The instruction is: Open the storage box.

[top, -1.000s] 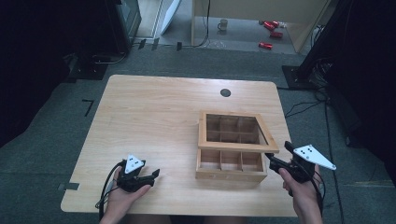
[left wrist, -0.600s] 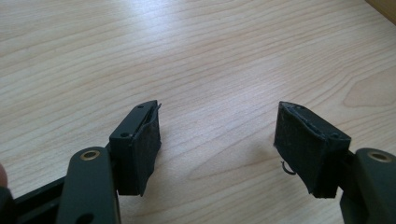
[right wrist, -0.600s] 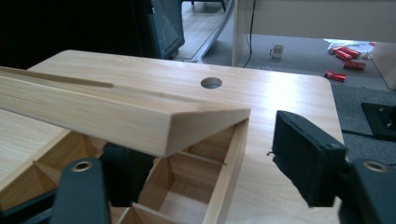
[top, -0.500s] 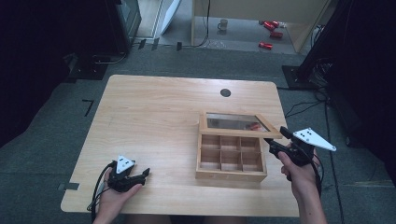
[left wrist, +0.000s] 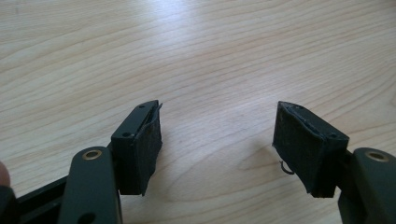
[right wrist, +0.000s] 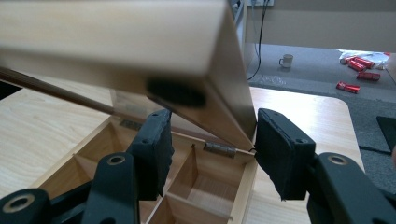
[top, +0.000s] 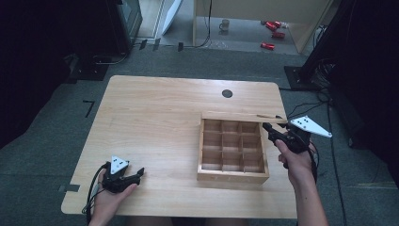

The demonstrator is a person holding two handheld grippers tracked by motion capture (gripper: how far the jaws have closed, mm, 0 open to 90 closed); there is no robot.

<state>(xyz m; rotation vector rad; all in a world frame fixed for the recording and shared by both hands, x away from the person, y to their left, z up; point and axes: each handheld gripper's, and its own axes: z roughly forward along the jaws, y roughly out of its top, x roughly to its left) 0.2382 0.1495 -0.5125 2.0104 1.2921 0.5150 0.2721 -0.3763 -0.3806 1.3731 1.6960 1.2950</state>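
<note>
A wooden box with several open compartments sits right of centre on the table. Its glass-paned lid stands raised at the far side, edge-on in the high view. My right gripper is at the lid's right end. In the right gripper view the lid's frame sits between the jaws, which have just been closing, and both pads rest against it. My left gripper lies near the table's front left corner. Its jaws stand apart over bare wood with nothing between them.
A black round hole is set in the table behind the box. On the floor beyond lie a mug and red cans. A dark stand rises off the table's far right corner.
The lid has swung from nearly flat on the box up to upright, with my right gripper rising and moving back with it. My left hand drifted left toward the front edge.
</note>
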